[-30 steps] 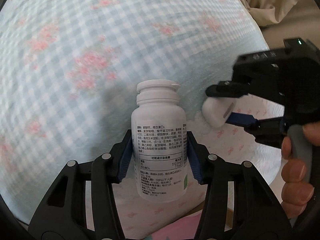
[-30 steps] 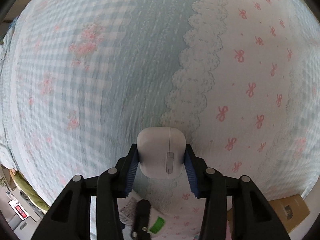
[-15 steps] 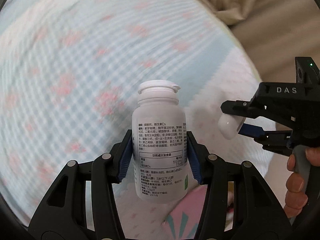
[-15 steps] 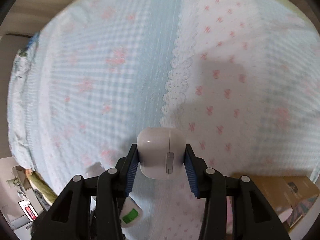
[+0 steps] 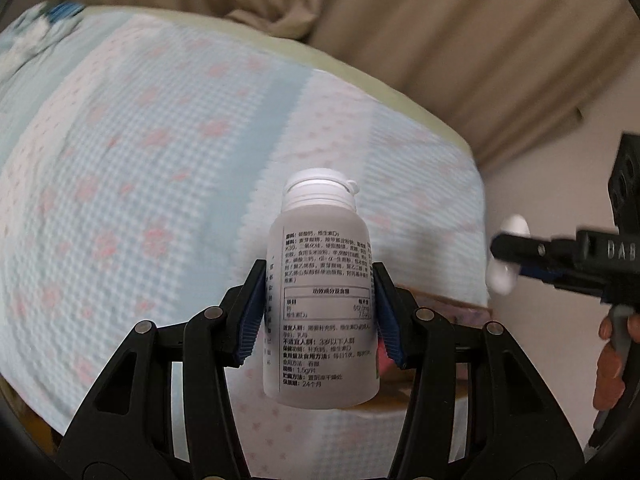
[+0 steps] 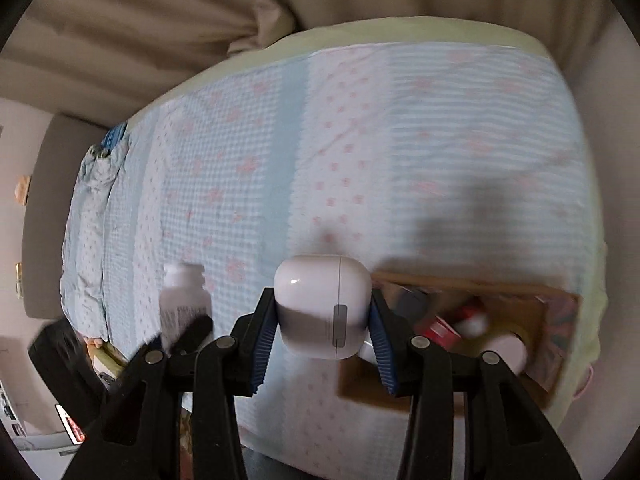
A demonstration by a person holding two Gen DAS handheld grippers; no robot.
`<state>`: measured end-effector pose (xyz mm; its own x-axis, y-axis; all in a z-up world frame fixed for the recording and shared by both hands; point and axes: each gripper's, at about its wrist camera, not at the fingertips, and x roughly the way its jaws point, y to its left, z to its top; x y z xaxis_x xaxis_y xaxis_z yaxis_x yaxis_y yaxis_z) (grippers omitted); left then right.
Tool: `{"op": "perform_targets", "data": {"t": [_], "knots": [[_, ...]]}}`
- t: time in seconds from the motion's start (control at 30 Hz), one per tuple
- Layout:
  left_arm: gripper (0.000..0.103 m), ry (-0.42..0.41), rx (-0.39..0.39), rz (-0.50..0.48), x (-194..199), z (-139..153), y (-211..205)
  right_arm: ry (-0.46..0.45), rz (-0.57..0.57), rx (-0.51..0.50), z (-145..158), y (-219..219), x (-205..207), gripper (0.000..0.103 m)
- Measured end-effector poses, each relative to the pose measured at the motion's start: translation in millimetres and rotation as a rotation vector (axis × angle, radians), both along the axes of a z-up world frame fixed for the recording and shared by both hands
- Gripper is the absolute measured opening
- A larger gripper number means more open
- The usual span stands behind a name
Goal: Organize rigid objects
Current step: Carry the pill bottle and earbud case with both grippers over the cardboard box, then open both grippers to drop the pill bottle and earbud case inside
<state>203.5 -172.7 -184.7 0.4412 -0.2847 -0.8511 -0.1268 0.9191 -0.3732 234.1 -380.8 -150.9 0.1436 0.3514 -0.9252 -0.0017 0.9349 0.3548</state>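
Note:
My left gripper (image 5: 320, 312) is shut on a white pill bottle (image 5: 320, 300) with a printed label and holds it upright above the bed. The bottle also shows in the right wrist view (image 6: 184, 300). My right gripper (image 6: 322, 320) is shut on a white earbud case (image 6: 322, 312) held in the air. In the left wrist view the right gripper (image 5: 516, 264) is at the right with the case (image 5: 506, 258) partly hidden in it. A cardboard box (image 6: 460, 300) holding several items sits on the bed just beyond and right of the right gripper.
The bed (image 6: 360, 140) has a blue checked and pink-bow cover. Beige curtains (image 5: 440, 40) hang behind it. The box edge (image 5: 452, 304) shows behind the bottle in the left wrist view. Clutter lies on the floor at the left (image 6: 68, 420).
Both grippers have lifted and pulled back from the bed with their objects, so the whole bed, curtains and cardboard box now show. Grips are unchanged.

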Motion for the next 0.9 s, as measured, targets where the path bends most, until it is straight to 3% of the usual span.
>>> {"op": "perform_targets", "data": {"t": [0.17, 0.37, 0.63, 0.9], "knots": [[0.047, 0.0, -0.013, -0.089, -8, 9, -59, 0.004, -0.093, -0.009, -4, -66, -35, 0.041], [0.047, 0.048, -0.012, -0.189, -17, -9, -128, 0.056, -0.205, -0.004, -30, -134, -64, 0.041], [0.047, 0.141, 0.037, -0.287, -33, -55, -198, 0.126, -0.29, 0.006, -83, -197, -74, 0.041], [0.047, 0.216, 0.154, -0.421, -37, -115, -244, 0.156, -0.269, -0.015, -132, -222, -59, 0.041]]}}
